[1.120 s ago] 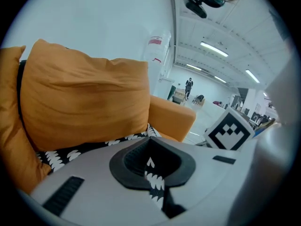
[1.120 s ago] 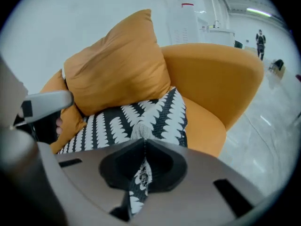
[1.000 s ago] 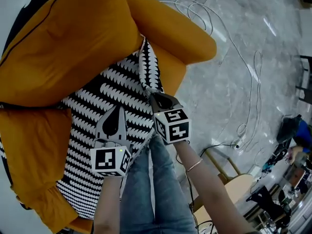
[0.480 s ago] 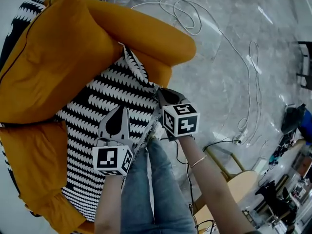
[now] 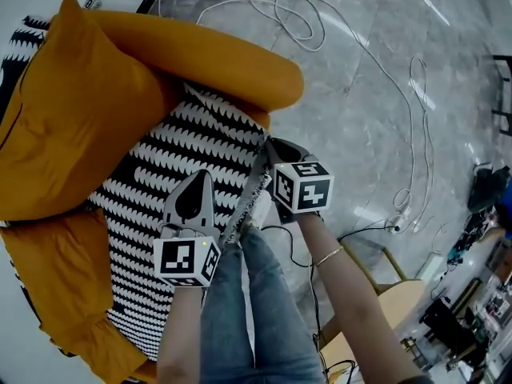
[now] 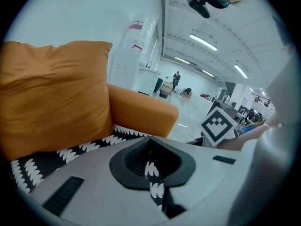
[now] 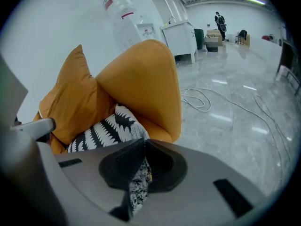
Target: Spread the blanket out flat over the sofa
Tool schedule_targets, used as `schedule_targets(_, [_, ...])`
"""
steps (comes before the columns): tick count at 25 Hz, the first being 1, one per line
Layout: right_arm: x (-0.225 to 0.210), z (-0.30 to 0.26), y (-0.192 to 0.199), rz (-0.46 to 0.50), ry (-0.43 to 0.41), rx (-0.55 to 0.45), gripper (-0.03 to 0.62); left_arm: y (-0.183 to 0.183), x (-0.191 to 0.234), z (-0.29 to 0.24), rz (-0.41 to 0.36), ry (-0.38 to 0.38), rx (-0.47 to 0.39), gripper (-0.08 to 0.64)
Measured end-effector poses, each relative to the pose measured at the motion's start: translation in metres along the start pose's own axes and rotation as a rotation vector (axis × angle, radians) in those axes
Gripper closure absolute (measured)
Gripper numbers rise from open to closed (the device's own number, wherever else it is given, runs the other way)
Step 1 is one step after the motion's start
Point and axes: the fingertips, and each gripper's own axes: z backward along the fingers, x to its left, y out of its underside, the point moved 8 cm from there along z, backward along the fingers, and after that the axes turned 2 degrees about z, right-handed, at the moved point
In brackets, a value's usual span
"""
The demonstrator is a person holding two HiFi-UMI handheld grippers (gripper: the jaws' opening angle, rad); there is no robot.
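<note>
A black-and-white patterned blanket (image 5: 172,174) lies over the seat of an orange sofa (image 5: 208,50). Its front hem runs between my two grippers. My left gripper (image 5: 194,189) is shut on the blanket's edge above the seat front; a strip of the blanket (image 6: 153,175) shows pinched between its jaws. My right gripper (image 5: 276,146) is shut on the blanket's corner (image 7: 136,182) just off the seat's front right, near the sofa arm (image 7: 146,79). A large orange cushion (image 5: 68,118) rests on the blanket at the back.
White cables (image 5: 352,54) trail across the grey marble floor (image 5: 400,150) right of the sofa. A wooden chair (image 5: 376,294) stands by the person's right arm. The person's legs in jeans (image 5: 240,310) are against the seat front. A white cabinet (image 7: 181,41) stands behind the sofa arm.
Both grippers have drawn the blanket's front edge toward me and slightly right. The raised fold by the sofa arm has been pulled down, and the blanket lies flatter on the seat.
</note>
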Motion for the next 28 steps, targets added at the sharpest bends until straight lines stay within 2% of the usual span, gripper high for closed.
schedule_targets(6, [-0.015,-0.026,0.007,0.007,0.01,0.037,0.569,0.005,0.003,-0.019,0.0,0.01,0.0,0.542])
schedule_targets(11, [-0.033,-0.038,0.013,-0.018,-0.026,0.061,0.569,0.006,-0.007,-0.031,-0.008,-0.001,0.024,0.542])
schedule_targets(17, [-0.045,-0.064,0.006,-0.044,-0.024,0.058,0.571,0.006,0.008,-0.05,-0.001,-0.004,0.049,0.542])
schedule_targets(23, [-0.057,-0.086,0.01,0.001,-0.031,0.086,0.571,0.016,0.015,-0.06,0.0,-0.003,0.05,0.541])
schedule_targets(28, [-0.062,-0.089,0.004,-0.013,-0.028,0.08,0.571,0.01,0.016,-0.065,-0.013,-0.008,0.052,0.541])
